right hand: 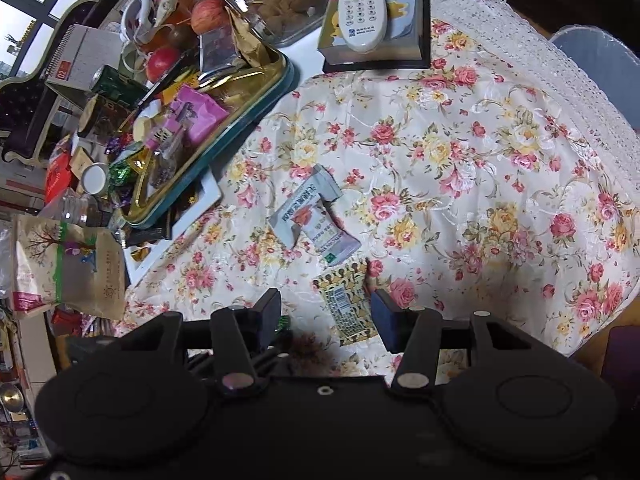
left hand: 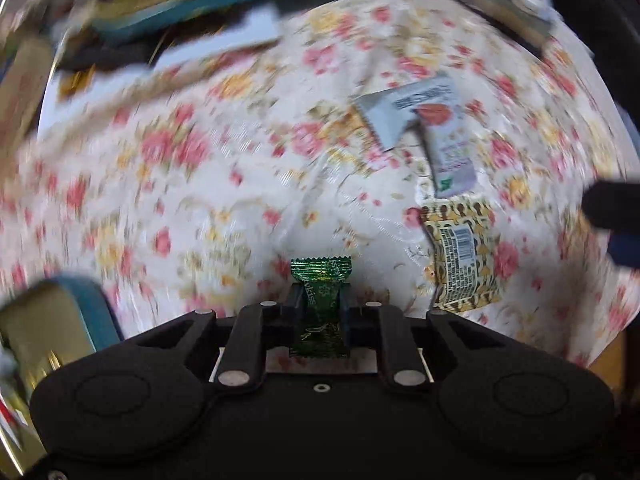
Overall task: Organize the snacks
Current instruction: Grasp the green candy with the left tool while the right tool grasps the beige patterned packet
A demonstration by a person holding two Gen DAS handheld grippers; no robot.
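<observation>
Green candy: 1, in left tool | cloth packets: 3

A floral cloth with a white lace edge covers the tabletop. A window with dark frames stands at the far left and gives pale daylight. Below it there is a dark, carved piece of furniture, and a grey chair back stands at the right.
</observation>
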